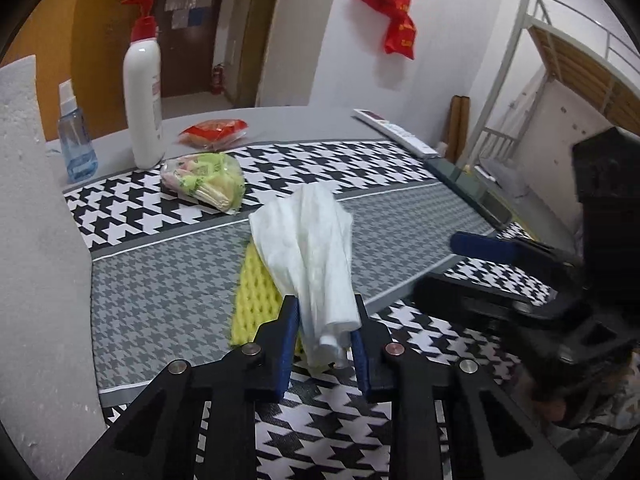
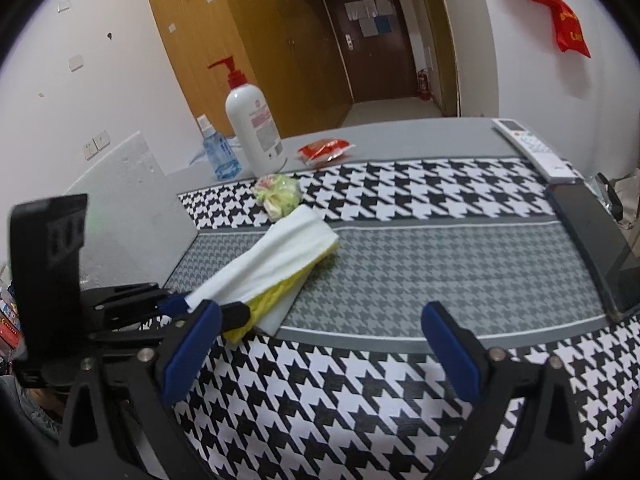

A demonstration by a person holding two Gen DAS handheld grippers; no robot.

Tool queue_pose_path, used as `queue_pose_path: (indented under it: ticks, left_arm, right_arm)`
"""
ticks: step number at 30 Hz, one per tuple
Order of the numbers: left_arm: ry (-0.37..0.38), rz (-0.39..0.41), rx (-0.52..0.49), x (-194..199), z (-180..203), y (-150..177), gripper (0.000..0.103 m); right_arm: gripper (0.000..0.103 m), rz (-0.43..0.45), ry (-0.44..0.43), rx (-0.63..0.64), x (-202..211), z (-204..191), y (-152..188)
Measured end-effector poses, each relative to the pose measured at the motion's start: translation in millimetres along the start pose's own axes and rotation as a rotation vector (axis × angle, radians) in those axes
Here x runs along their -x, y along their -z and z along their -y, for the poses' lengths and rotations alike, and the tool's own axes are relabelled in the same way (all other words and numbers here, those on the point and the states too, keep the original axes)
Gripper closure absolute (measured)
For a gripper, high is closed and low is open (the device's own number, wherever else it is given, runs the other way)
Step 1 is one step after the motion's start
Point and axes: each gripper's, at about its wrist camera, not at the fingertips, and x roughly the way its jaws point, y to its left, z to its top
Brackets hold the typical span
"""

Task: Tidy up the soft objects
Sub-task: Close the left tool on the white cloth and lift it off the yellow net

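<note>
A white cloth [image 1: 308, 240] lies crumpled over a yellow dimpled foam sheet [image 1: 256, 292] on the grey band of a houndstooth mat [image 1: 168, 292]. My left gripper [image 1: 326, 306] is shut on the cloth's near end, with the blue pads [image 1: 290, 332] pressing its bunched folds from both sides. In the right wrist view the cloth [image 2: 280, 256] stretches away over the yellow foam [image 2: 276, 292]. My right gripper [image 2: 320, 316] stands wide open above the mat, to the right of the cloth, with nothing between its fingers. It also shows in the left wrist view as the right gripper [image 1: 436, 266].
At the back left stand a white pump bottle [image 1: 142, 96] and a blue spray bottle [image 1: 76, 148]. A green snack packet [image 1: 208, 180] and a red packet [image 1: 212, 132] lie beyond the cloth. A remote [image 2: 532, 148], a dark slab [image 2: 592, 240] and a white foam block [image 1: 36, 240] line the edges.
</note>
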Motion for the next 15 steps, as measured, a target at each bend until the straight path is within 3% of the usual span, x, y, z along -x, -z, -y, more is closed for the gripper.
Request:
queue_pose_path:
  ticks: [6, 8, 12, 14, 15]
  left_arm:
    - [0.077, -0.027, -0.081, 5.8, 15.1, 7.5, 0.076]
    - [0.106, -0.027, -0.113, 9.8, 21.7, 10.5, 0.076]
    - [0.093, -0.030, -0.154, 12.1, 27.4, 14.6, 0.076]
    - [0.084, -0.036, -0.161, 11.9, 27.4, 15.0, 0.068]
    - [0.076, -0.036, -0.163, 12.4, 27.0, 15.2, 0.056]
  right_arm:
    - [0.019, -0.024, 0.006, -0.013, -4.7, -0.2, -1.6]
    - [0.031, -0.029, 0.005, -0.023, -4.6, 1.4, -1.8]
    - [0.032, -0.051, -0.012, -0.027, -9.6, 1.2, -1.4]
    - [0.032, -0.060, -0.017, -0.015, -12.2, -1.7, -0.6]
    - [0.032, -0.065, -0.021, -0.016, -14.0, -2.8, -0.1]
